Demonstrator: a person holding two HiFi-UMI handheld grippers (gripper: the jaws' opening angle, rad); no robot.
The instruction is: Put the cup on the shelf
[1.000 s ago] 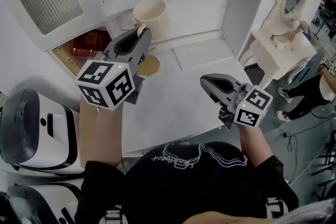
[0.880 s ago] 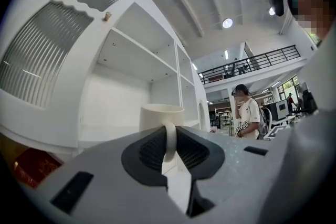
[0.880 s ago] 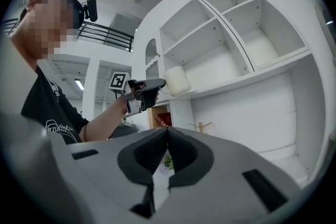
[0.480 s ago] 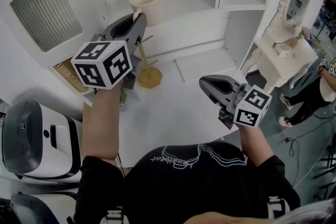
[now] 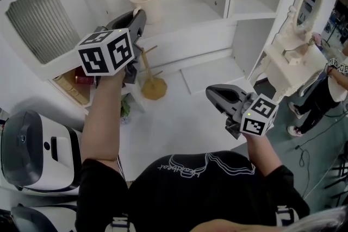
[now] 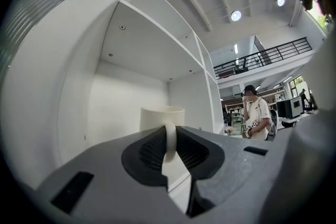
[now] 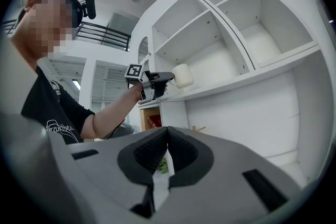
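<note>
A white shelf unit (image 5: 190, 5) rises behind a white counter (image 5: 179, 111). The left gripper (image 5: 138, 14), raised to the open shelf, clamps the handle of a cream cup (image 5: 145, 1) between narrow jaws; the cup sits upright at the shelf's front left edge, though no view shows whether its base touches the board. The right gripper (image 5: 215, 96) hangs over the counter's right edge, jaws pressed together on nothing. A wooden stand (image 5: 153, 87) sits at the counter's back left.
</note>
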